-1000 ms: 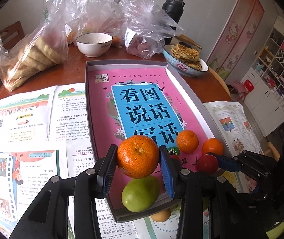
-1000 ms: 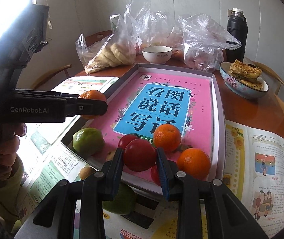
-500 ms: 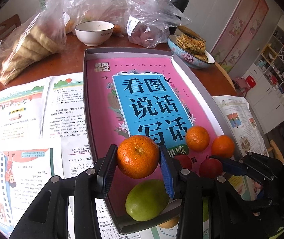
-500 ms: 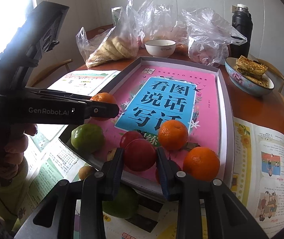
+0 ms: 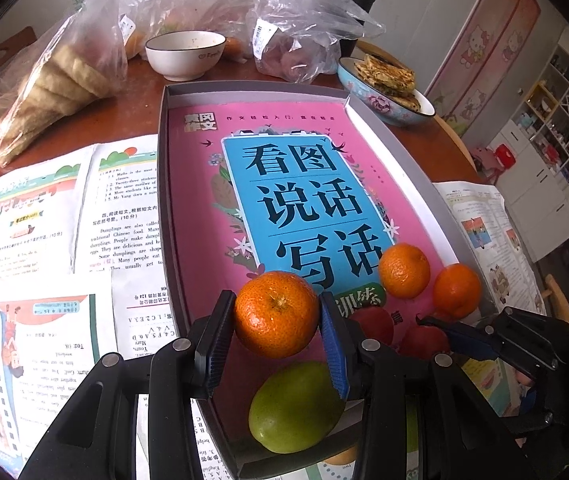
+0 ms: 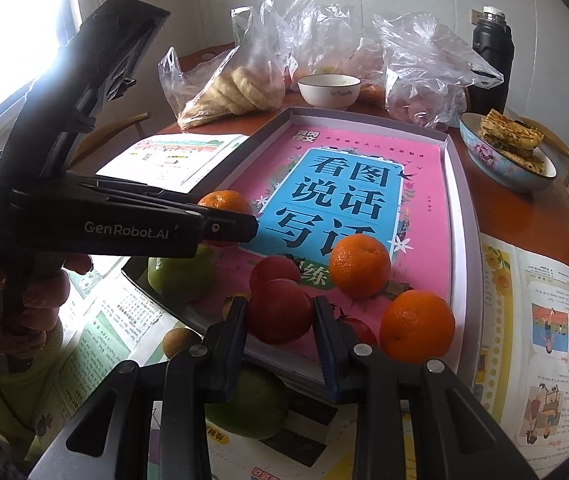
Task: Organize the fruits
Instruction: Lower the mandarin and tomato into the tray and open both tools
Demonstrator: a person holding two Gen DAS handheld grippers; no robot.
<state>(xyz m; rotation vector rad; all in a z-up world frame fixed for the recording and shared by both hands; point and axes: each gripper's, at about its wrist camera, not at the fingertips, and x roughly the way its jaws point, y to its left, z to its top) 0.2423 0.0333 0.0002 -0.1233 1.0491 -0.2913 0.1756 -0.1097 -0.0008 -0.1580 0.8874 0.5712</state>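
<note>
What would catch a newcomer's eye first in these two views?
Each claw grips a fruit over the near end of the grey tray: the left claw holds an orange, and the right claw holds a red fruit. Next comes the pink book with a blue title panel lining the tray, with two loose oranges and a green fruit at its near end.

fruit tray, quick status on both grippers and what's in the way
Left gripper shut on an orange above the tray. Right gripper shut on a red fruit. Green fruit lies under the orange; two oranges close by.
</note>
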